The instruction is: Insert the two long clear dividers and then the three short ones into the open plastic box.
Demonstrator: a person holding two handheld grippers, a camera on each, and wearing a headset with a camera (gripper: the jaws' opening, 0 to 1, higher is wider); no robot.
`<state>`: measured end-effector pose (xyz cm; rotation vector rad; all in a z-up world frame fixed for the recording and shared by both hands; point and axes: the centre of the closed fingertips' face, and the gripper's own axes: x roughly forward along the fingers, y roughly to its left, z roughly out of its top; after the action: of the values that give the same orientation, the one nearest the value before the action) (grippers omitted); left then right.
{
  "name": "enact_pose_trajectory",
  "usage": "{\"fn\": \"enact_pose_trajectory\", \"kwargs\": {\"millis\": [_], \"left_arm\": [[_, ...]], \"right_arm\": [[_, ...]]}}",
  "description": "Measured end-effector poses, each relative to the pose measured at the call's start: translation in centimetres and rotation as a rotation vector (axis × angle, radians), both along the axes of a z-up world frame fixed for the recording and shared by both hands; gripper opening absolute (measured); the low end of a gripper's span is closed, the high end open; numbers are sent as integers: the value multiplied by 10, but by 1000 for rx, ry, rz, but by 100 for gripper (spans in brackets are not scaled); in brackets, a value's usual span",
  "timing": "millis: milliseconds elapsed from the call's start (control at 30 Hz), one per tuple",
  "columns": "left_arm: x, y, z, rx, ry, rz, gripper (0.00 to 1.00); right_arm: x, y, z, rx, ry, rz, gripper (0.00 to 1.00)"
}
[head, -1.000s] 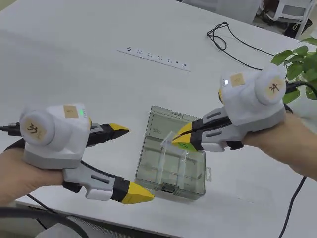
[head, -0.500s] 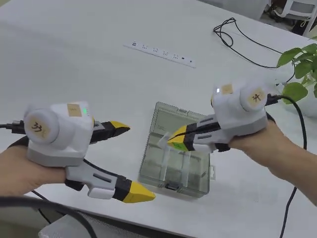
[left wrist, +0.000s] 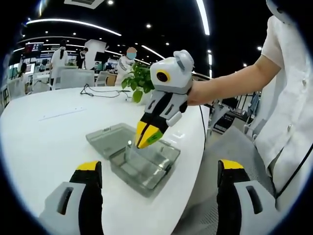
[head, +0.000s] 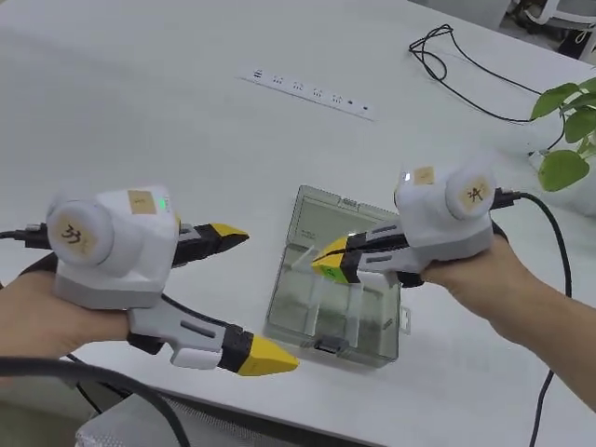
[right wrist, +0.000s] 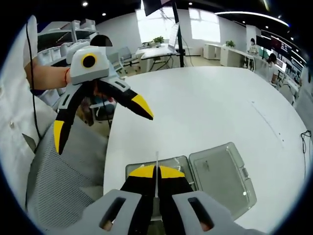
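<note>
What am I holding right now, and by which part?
The right tongs are shut on a clear divider, pinching its upper end, the rest pointing down toward the plastic box. The left tongs are open and hold nothing.

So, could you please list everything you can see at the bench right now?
Table: one, white, under everything.
Plastic box: one, grey-clear, lid open, near the table's front edge.
Standing dividers: apparently two, clear, upright in the box base.
Held divider: one, clear, over the box.
Power strip: one, white, far side of the table.
Cable: one, black, looped at the far right.
Plant: one, green, right edge.
Left hand-held gripper: one, white with yellow tips, open, left of the box.
Right hand-held gripper: one, same colours, shut on the held divider.
</note>
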<state>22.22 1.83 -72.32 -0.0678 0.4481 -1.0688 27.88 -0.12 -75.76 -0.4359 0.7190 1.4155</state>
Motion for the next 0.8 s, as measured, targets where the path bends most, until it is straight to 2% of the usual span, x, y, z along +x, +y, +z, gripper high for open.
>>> {"fn": "enact_pose_trajectory", "kwargs": {"millis": [533, 633, 700, 800], "left_arm": [[-1, -1, -3, -10, 13, 5, 100], [-1, -1, -3, -9, 15, 5, 100], [-1, -1, -3, -10, 15, 7, 100], [-1, 0, -3, -13, 15, 9, 100]], "right_arm": [[-1, 3, -6, 17, -32, 23, 2], [-1, 1, -8, -6, -69, 51, 2], [-3, 3, -9, 2, -54, 40, 2], [-4, 6, -12, -11, -73, 59, 2]]}}
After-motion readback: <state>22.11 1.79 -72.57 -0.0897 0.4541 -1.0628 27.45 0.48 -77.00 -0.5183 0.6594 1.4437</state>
